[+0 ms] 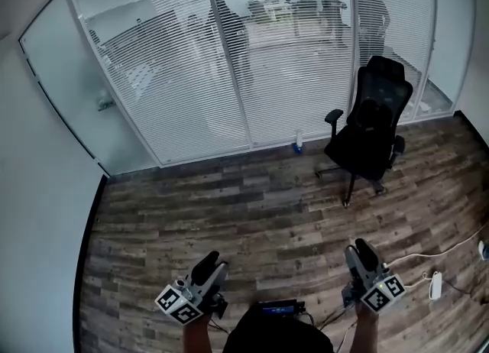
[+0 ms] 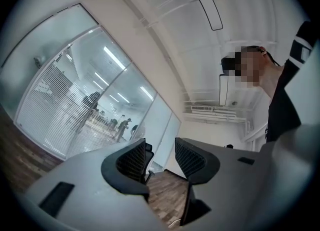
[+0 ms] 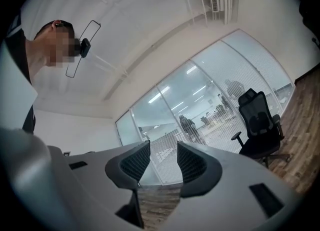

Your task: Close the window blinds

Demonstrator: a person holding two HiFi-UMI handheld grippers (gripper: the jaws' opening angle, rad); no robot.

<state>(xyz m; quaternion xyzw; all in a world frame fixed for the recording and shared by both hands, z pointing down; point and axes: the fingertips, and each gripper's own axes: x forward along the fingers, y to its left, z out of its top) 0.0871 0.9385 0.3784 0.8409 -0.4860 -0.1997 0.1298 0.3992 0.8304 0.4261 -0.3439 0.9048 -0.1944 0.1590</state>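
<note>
Where the blinds hang: window blinds run along the far side, well apart from both grippers; people beyond show through the slats.
Left gripper: near left, low over the wood floor, jaws apart, nothing between them.
Right gripper: near right, jaws likewise parted and empty.
Office chair: black, far right, just before the blinds.
Bottle: small, on the floor at the blinds' foot, left of the chair.
</note>
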